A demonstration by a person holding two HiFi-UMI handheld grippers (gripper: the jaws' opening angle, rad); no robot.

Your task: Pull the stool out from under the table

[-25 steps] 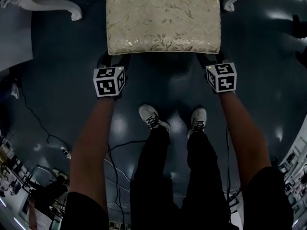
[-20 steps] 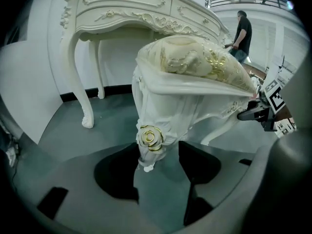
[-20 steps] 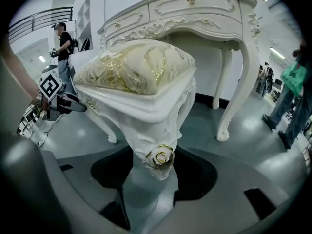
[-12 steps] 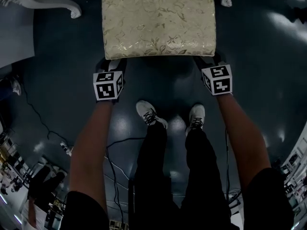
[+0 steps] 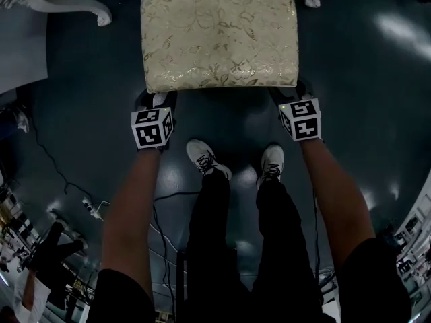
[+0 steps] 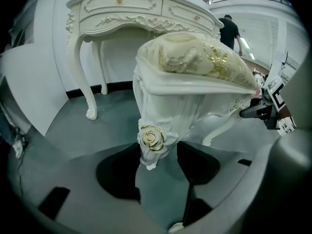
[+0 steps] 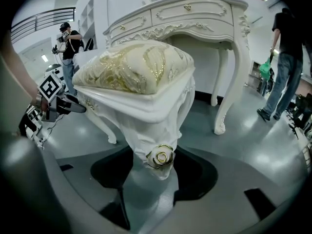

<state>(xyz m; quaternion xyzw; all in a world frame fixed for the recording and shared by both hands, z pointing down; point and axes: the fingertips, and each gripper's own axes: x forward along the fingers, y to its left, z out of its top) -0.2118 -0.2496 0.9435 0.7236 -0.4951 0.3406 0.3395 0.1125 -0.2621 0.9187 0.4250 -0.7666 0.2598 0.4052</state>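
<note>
stool (image 5: 219,36) pulled nearer; left gripper (image 6: 158,172), jaws just closing, clamps front leg (image 6: 152,138); right gripper (image 7: 152,179) clamps other leg (image 7: 161,156).

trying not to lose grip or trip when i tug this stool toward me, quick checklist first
1. Left tongs on the left front leg: ok, leg between them, they have just been closing.
2. Right tongs on the right front leg: ok.
3. Stool apart from the table legs: ok.
4. Shoes apart from the stool: ok.
5. Cable trailing behind the shoes: not ok, trip risk.
</note>
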